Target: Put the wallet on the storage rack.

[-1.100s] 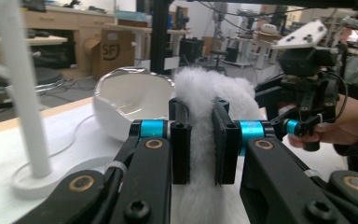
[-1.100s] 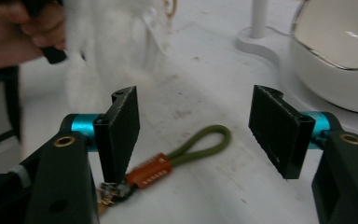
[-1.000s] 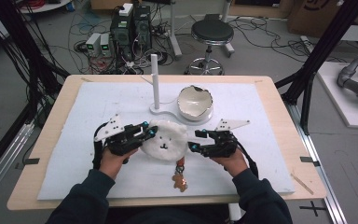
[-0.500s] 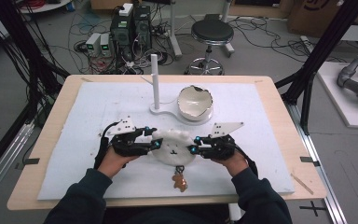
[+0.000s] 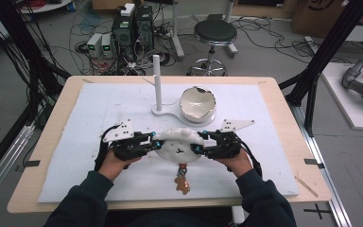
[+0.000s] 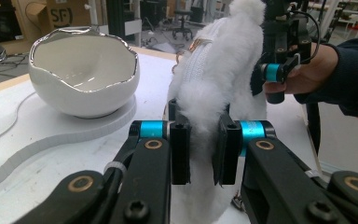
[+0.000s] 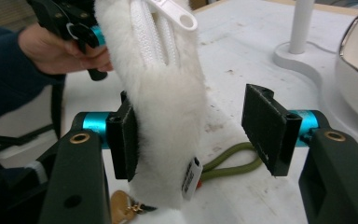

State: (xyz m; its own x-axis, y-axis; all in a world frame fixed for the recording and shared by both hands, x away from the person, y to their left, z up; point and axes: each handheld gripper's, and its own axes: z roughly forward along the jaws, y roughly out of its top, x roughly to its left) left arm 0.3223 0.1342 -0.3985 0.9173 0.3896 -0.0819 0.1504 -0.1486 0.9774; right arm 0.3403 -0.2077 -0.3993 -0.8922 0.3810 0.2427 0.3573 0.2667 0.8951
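A white fluffy pouch (image 5: pixel 179 144) with a zipper hangs between my two grippers over the white mat. In the left gripper view, my left gripper (image 6: pixel 200 140) is shut on one end of the pouch (image 6: pixel 223 60), squeezing the fur between its pads. My right gripper (image 7: pixel 191 130) stands around the other end of the pouch (image 7: pixel 163 84). Its jaws have just been opening; the fur leans on one pad and the other pad stands clear. The zipper pull (image 7: pixel 177 14) points up. A brown charm (image 5: pixel 183 182) dangles below the pouch.
A white, eggshell-shaped bowl (image 5: pixel 197 104) sits on a white base behind the pouch, next to an upright white post (image 5: pixel 157 82). A green cord loop (image 7: pixel 228 161) lies on the mat under the pouch. The mat (image 5: pixel 99 109) covers a wooden table.
The pouch looks a little more drawn out between the grippers than a second ago. Both hands have stayed almost in place.
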